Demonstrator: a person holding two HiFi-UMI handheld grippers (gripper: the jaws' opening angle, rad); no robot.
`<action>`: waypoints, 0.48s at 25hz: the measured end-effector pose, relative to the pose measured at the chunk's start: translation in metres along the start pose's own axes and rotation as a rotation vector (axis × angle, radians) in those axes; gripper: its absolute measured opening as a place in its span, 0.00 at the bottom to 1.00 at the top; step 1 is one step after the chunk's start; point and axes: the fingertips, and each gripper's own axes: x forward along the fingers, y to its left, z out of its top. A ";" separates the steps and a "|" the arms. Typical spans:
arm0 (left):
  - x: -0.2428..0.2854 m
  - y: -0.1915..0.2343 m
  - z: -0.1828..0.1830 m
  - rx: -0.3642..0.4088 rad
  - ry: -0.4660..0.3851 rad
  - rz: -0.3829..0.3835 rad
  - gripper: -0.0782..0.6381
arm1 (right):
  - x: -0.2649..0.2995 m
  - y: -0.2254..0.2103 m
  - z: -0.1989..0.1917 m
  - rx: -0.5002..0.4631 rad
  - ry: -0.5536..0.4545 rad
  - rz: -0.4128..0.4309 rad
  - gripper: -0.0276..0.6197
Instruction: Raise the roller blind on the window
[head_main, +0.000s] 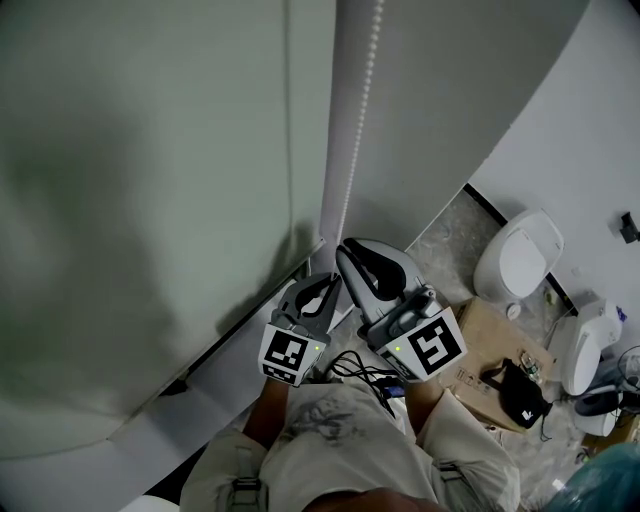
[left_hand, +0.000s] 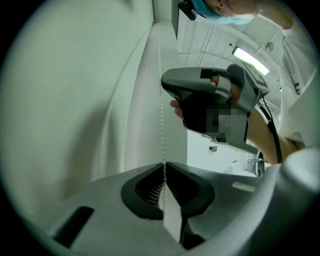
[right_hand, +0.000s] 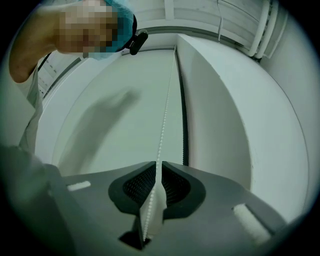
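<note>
A pale roller blind (head_main: 150, 200) hangs down over the window on the left. Its white bead chain (head_main: 358, 110) drops along the blind's right edge. My left gripper (head_main: 328, 283) is shut on the chain (left_hand: 161, 100), whose beads vanish between the closed pads (left_hand: 164, 167). My right gripper (head_main: 348, 250) sits just above and to the right of the left one. Its jaws (right_hand: 156, 167) stand a narrow slit apart, and the chain (right_hand: 164, 120) runs through that gap and on up the blind. From the left gripper view, the right gripper shows higher up beside the chain.
A windowsill (head_main: 230, 360) runs below the blind. A white wall (head_main: 450, 100) closes in on the right of the chain. On the floor below right are a toilet (head_main: 520, 255), a cardboard box (head_main: 490, 345) and a black bag (head_main: 520, 392). Black cables (head_main: 360, 370) hang by my hands.
</note>
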 end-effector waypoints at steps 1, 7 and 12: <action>0.000 0.000 0.000 -0.003 -0.001 -0.003 0.14 | 0.002 0.000 0.003 0.003 -0.007 0.006 0.12; -0.011 -0.003 -0.010 -0.010 -0.007 -0.020 0.14 | 0.007 0.014 -0.002 -0.019 0.020 0.036 0.13; -0.010 -0.007 -0.014 -0.015 -0.010 -0.029 0.14 | 0.007 0.010 -0.002 -0.019 0.029 0.017 0.06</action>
